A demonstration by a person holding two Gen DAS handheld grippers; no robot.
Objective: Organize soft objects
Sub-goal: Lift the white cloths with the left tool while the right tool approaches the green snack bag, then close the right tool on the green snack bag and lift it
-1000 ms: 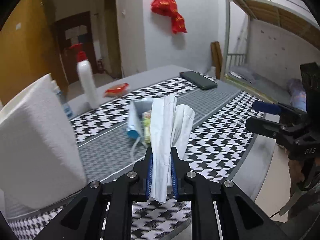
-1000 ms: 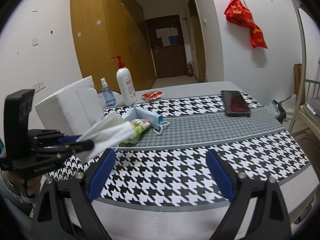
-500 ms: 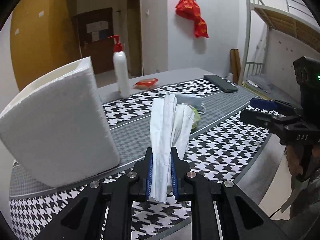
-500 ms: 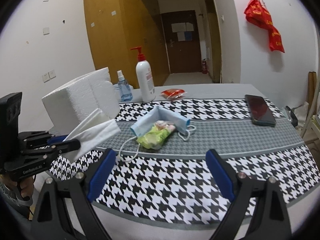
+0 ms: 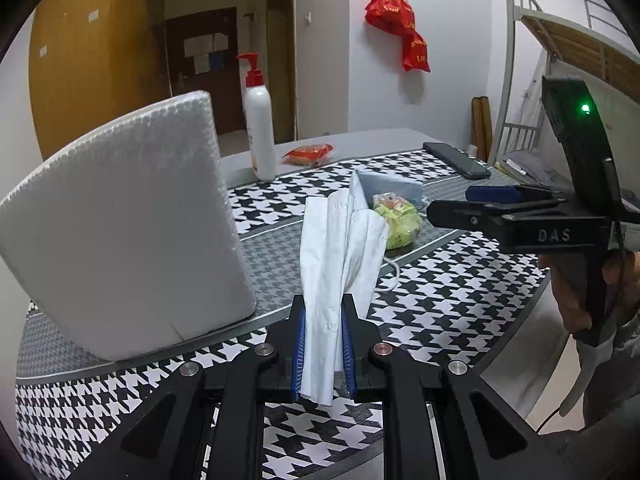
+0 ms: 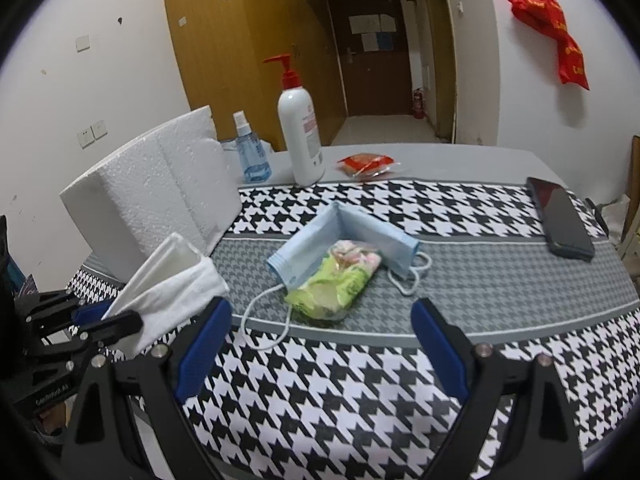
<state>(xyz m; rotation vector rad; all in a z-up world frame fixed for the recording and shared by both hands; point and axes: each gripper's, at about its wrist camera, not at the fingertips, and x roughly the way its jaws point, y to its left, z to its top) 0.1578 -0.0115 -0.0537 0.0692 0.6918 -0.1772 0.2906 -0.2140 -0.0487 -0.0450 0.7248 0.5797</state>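
White folded tissue (image 5: 340,264), soft and creased, is pinched upright in the left gripper (image 5: 323,354), just in front of the white foam block (image 5: 120,224). The right gripper (image 6: 320,344) is spread wide and empty, facing a blue face mask (image 6: 344,236) and green packet (image 6: 336,284) right of the block. Likely next: placing the tissue, then gently pinching the mask.

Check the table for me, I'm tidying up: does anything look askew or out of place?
Yes. The light blue face mask lies crumpled and folded on the grey band of the houndstooth tablecloth, a green plastic snack packet tucked against it, ear loops trailing loose.
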